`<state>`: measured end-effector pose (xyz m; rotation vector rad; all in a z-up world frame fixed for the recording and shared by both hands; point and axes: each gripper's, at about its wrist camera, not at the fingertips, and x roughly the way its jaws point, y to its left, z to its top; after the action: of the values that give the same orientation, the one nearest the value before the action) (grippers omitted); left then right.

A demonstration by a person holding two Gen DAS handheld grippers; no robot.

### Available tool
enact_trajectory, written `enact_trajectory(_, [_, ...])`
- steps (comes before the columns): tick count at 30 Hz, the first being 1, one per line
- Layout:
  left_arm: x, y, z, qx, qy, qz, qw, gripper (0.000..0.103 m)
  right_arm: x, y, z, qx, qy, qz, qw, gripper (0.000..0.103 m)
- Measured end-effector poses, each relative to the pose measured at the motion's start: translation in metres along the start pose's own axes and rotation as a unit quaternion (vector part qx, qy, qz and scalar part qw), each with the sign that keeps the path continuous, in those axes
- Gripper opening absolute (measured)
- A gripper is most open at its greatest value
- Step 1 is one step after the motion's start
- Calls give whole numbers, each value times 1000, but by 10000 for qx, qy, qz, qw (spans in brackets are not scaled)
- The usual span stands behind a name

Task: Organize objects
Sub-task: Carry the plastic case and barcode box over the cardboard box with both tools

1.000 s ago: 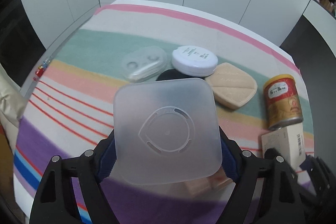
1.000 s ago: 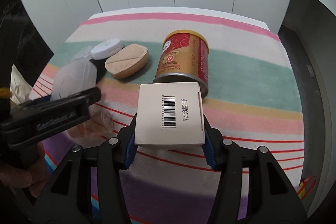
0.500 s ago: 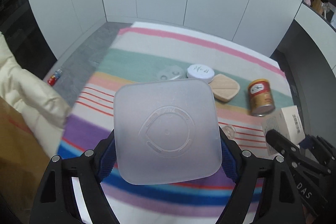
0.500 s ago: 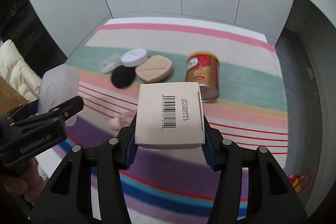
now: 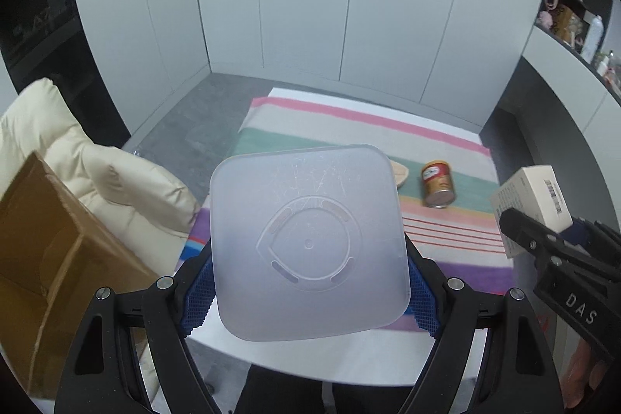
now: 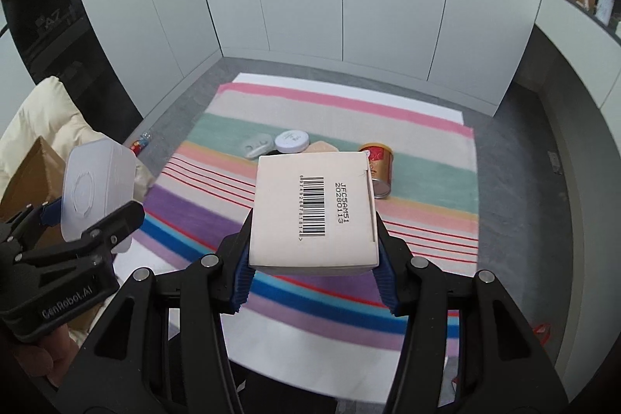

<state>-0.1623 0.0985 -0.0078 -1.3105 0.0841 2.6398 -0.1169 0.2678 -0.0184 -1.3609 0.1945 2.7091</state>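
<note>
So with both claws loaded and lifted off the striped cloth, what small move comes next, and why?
Probably swing the left claw further left, toward the open cardboard box. It grips the translucent container clear of the striped cloth, and the box is the only receptacle in view. The right claw, holding the white carton, could follow.
</note>
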Motion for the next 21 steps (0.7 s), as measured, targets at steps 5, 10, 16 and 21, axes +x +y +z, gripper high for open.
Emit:
enact_trajectory(5, [-39,9,-13,-70,-159,-88,9998,83,-36,9,-7,137,-112,28,9998,54])
enact_trajectory(10, [-72,23,-27,-6,-368,-138,9992,84,-65,26,-21,62,-213,-15,9998,54])
enact_trajectory(16, [-79,54,-41,-189,-389,-92,9990,84,-75,44,-35,-184,-333,72,9993,54])
enact_trajectory(21, [-80,73,-46,-135,-596,108,9981,84,-69,57,-34,-222,-303,188,9991,54])
